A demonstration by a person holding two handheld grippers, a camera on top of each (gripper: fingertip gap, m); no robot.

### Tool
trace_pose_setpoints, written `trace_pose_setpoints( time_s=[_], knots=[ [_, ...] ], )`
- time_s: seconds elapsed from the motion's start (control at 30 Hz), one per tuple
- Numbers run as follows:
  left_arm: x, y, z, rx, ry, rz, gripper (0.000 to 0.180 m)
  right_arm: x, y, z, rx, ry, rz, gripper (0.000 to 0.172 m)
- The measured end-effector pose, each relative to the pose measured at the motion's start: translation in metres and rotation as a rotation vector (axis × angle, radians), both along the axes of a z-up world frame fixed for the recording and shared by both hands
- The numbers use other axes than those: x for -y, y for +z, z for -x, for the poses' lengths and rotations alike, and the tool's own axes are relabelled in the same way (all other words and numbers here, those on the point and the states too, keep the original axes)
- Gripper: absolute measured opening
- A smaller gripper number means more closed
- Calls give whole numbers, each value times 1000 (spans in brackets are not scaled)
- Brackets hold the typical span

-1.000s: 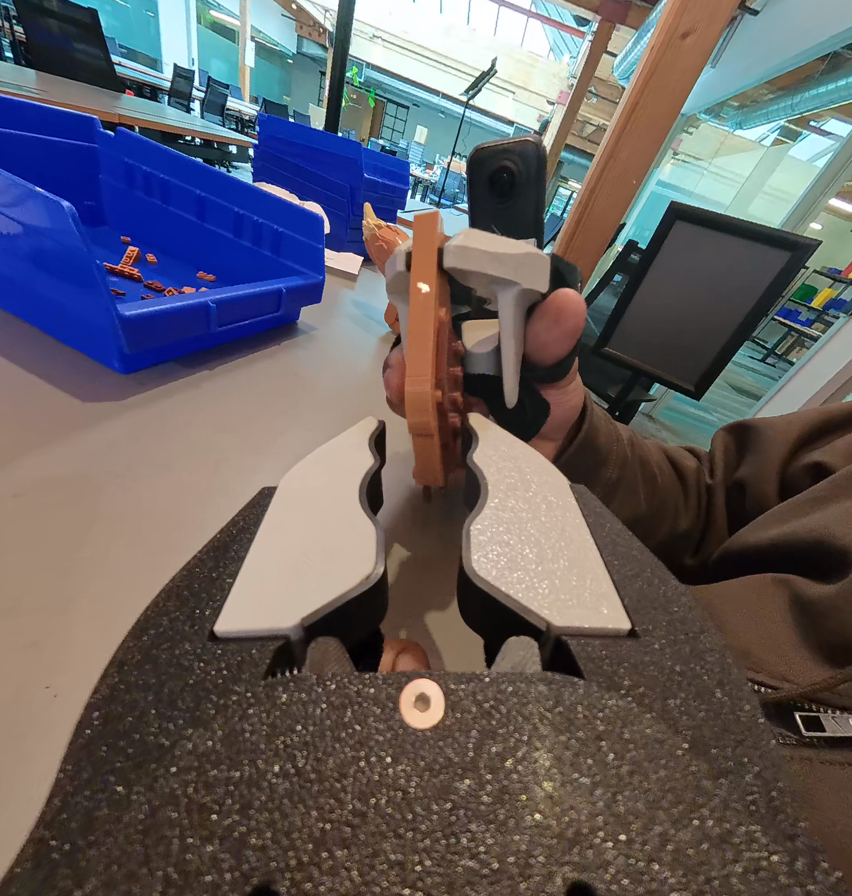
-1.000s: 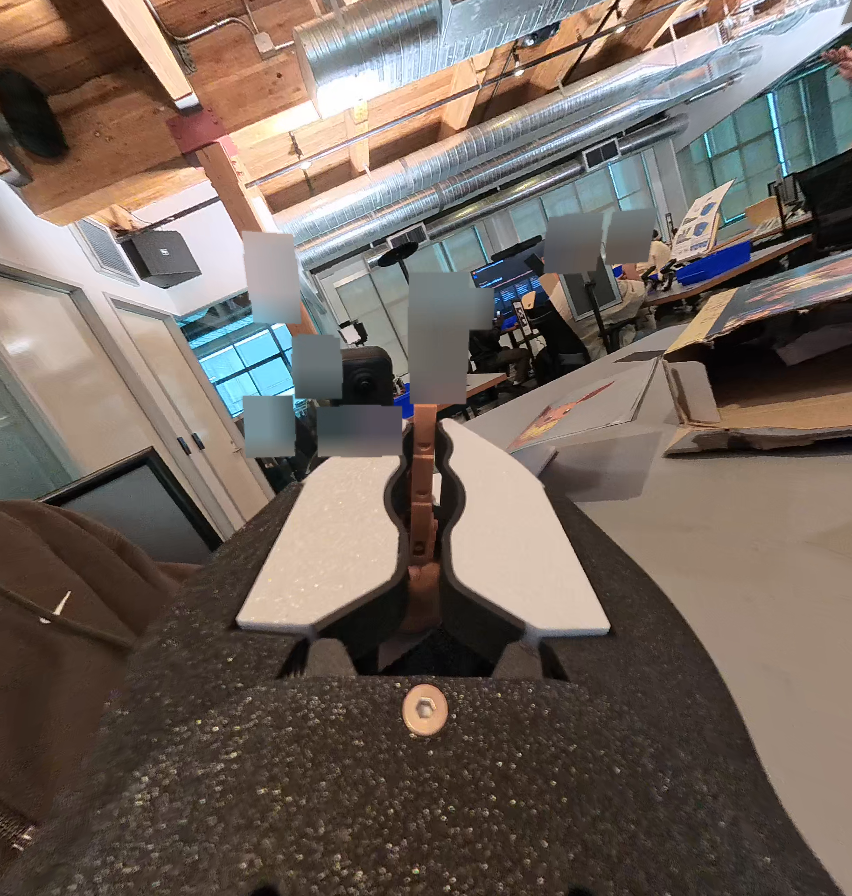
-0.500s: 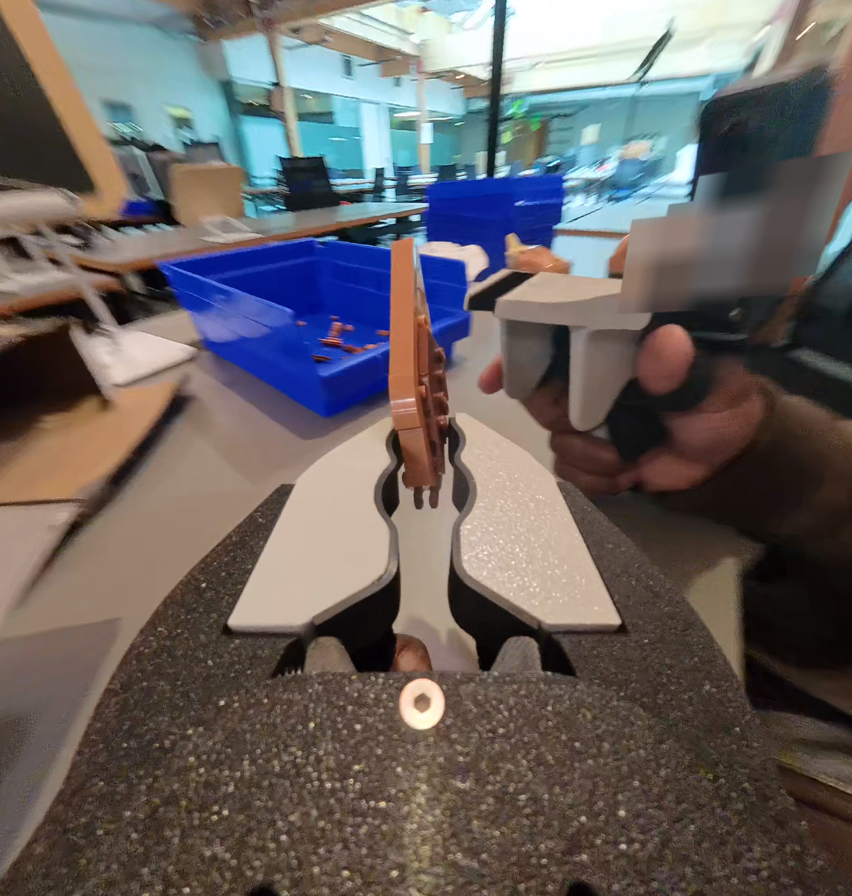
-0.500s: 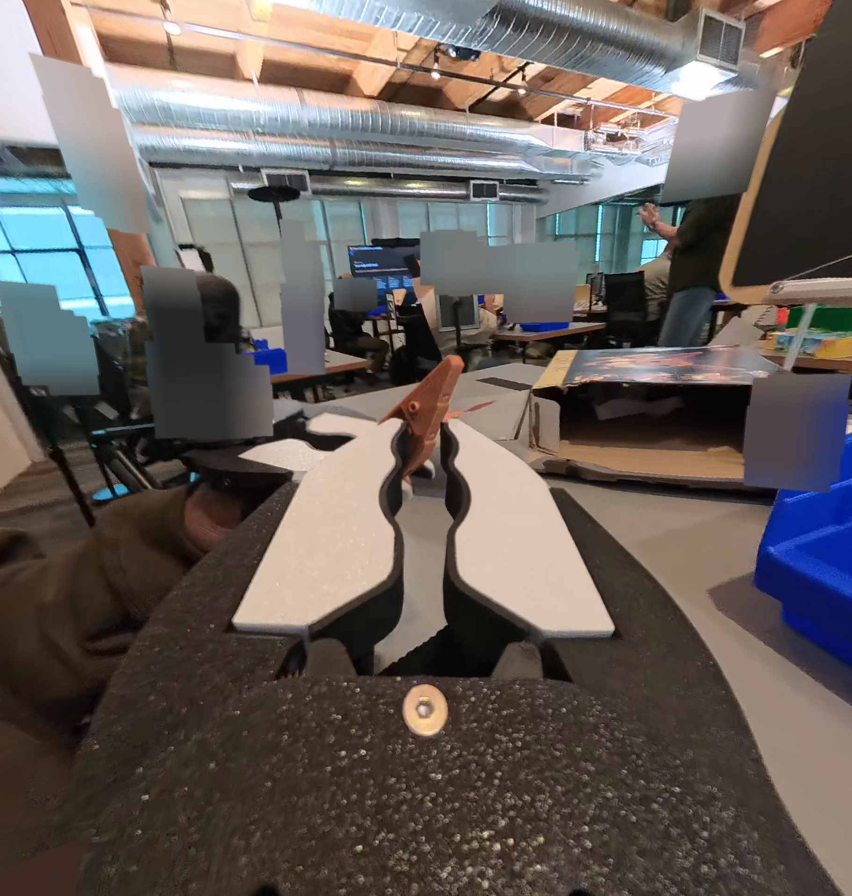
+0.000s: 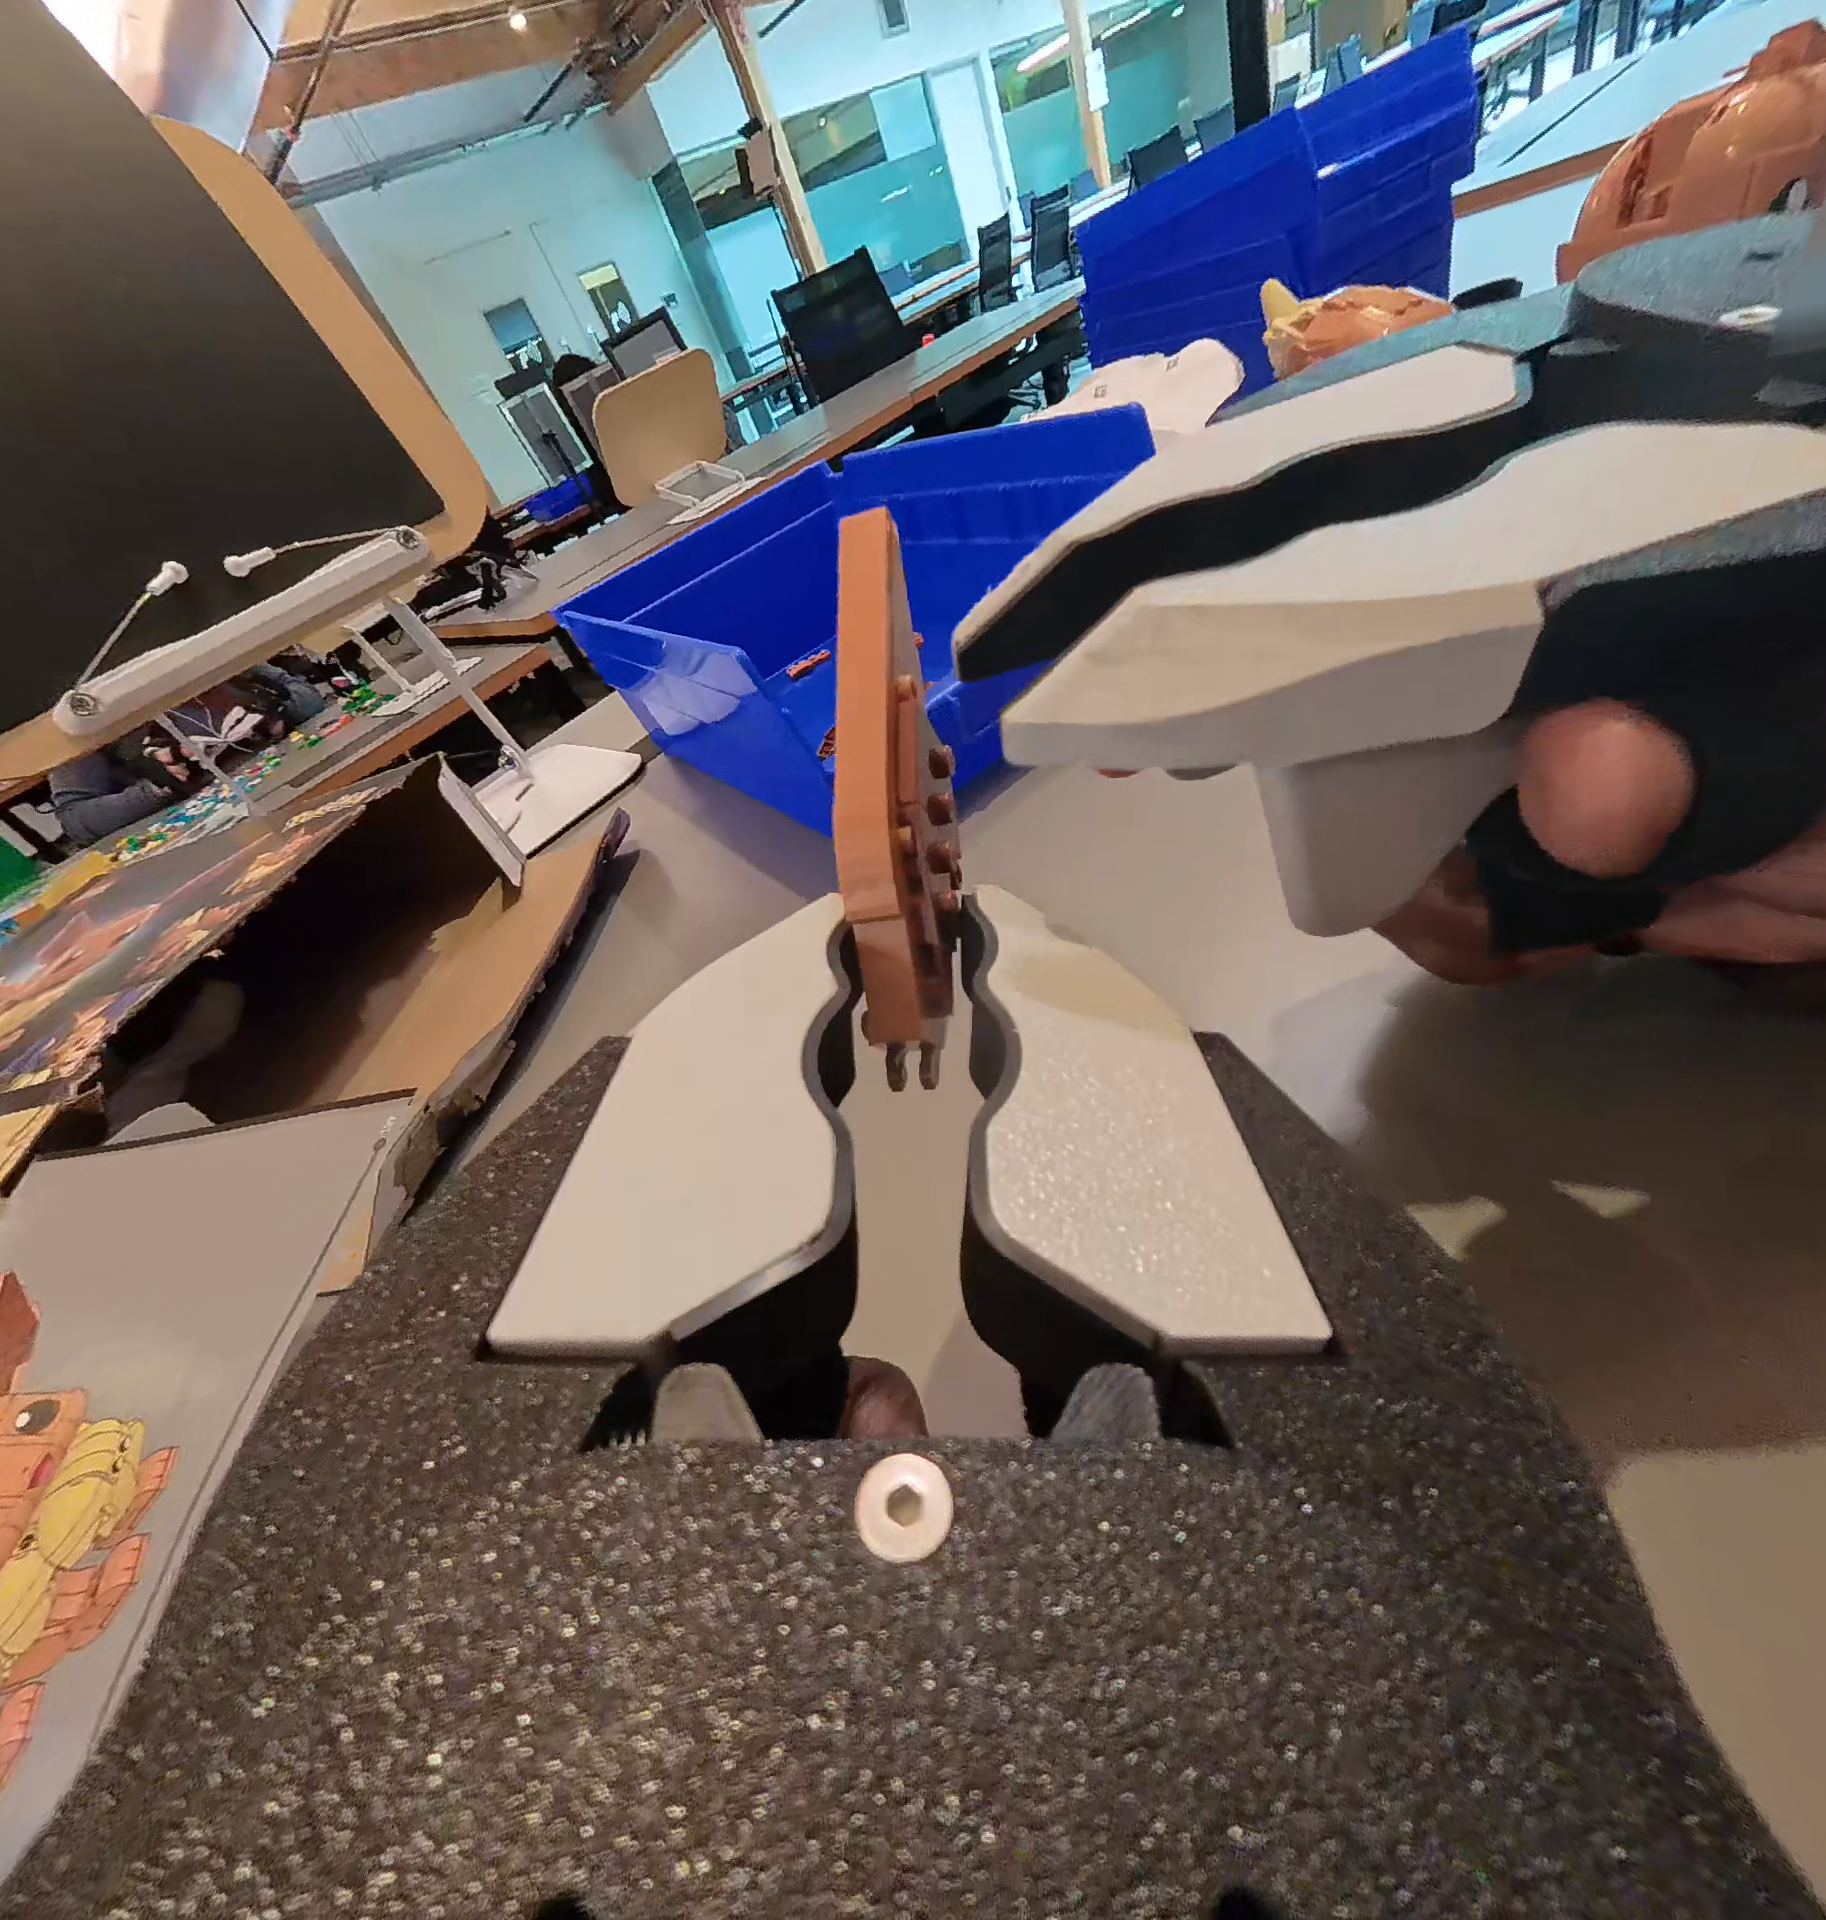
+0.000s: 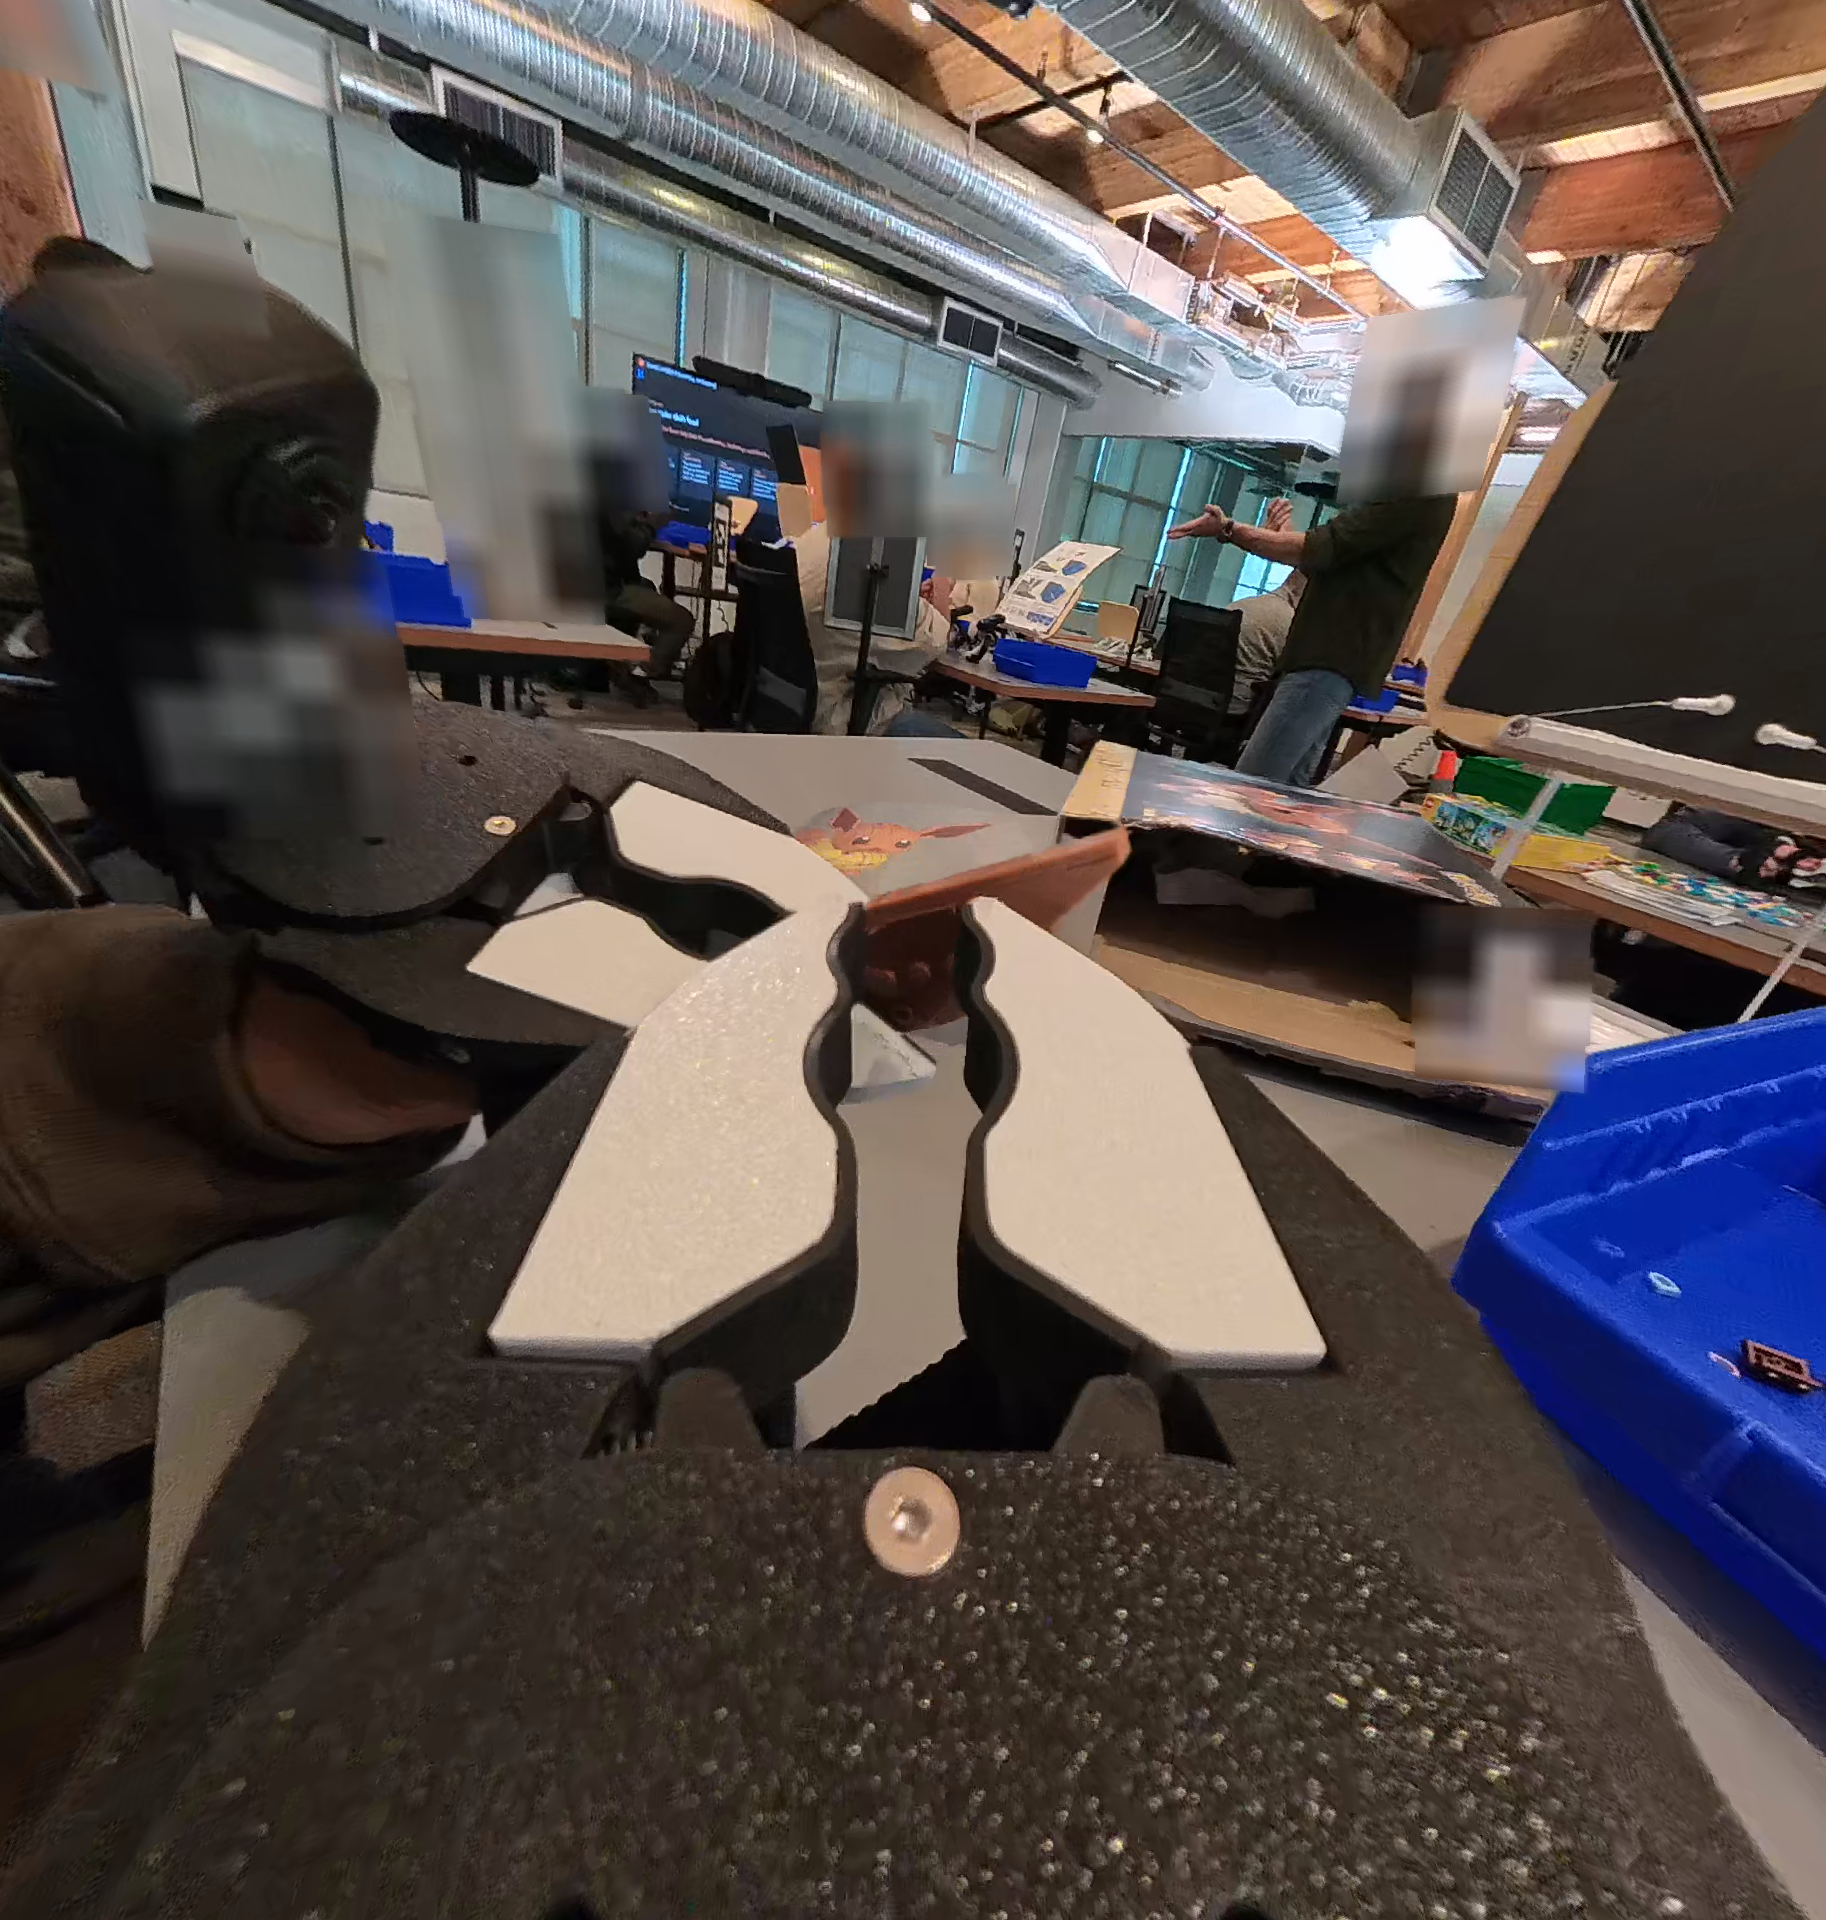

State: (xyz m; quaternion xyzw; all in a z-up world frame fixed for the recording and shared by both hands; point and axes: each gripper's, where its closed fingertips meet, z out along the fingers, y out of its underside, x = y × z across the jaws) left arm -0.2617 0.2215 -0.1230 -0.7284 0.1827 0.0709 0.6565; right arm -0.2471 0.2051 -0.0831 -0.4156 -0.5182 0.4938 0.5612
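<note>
A brown studded brick plate [image 5: 881,748] stands upright, clamped at its lower end in the left gripper [image 5: 904,961] above the grey desk [image 5: 1252,997]. The right wrist view alone shows the right gripper [image 6: 909,961] pinching the same plate; the left view shows a blue bin [image 5: 722,665] just behind, open desk rightward.
</note>
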Motion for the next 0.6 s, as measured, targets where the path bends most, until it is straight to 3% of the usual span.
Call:
trace_pose_setpoints(
  time_s=[0.6],
  knots=[
    [-2, -1, 2, -50, 56, -2, 17, -6, -8, 8, 54, -174, -118, 21]
  ],
)
